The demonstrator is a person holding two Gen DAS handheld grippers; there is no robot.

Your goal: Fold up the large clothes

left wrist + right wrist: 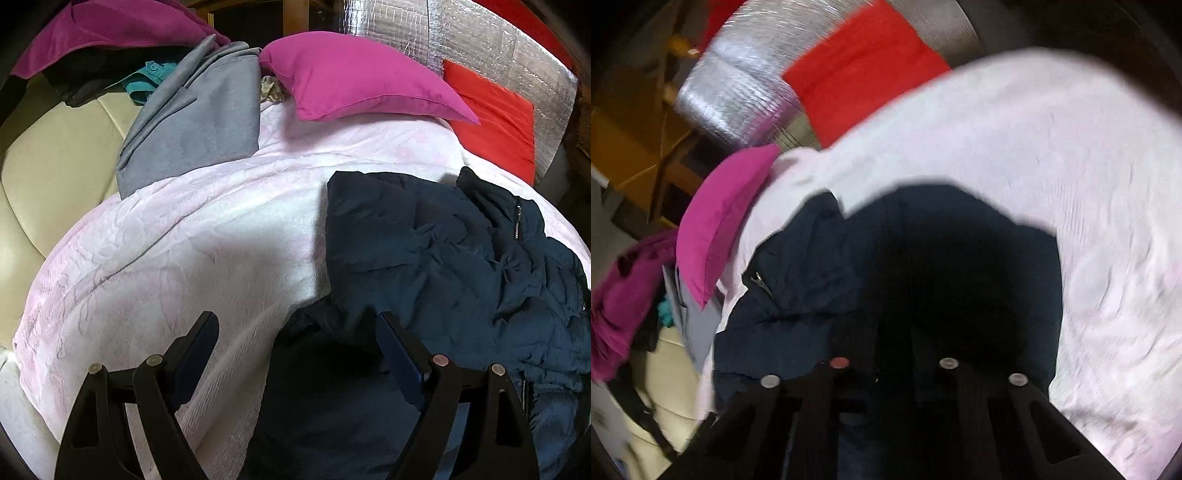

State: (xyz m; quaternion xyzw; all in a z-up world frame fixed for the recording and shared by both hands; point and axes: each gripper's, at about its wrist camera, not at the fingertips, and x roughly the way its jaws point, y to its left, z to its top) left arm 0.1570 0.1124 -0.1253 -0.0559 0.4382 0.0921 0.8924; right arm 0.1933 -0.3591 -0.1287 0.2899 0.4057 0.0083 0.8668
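A dark navy puffer jacket [443,258] with a zip lies crumpled on a pale pink blanket [184,240]. My left gripper [295,328] is open just above the jacket's near left edge, with one finger over the blanket and the other over the fabric. In the blurred right wrist view the same jacket [812,266] fills the centre. My right gripper [894,332] sits low over or in dark fabric; its fingertips are lost in shadow.
A magenta pillow [354,81] and a red cushion [495,114] lie at the far end of the blanket. A folded grey garment [195,118] rests at the blanket's left edge beside a cream sofa [44,166]. More clothes [110,33] are piled behind.
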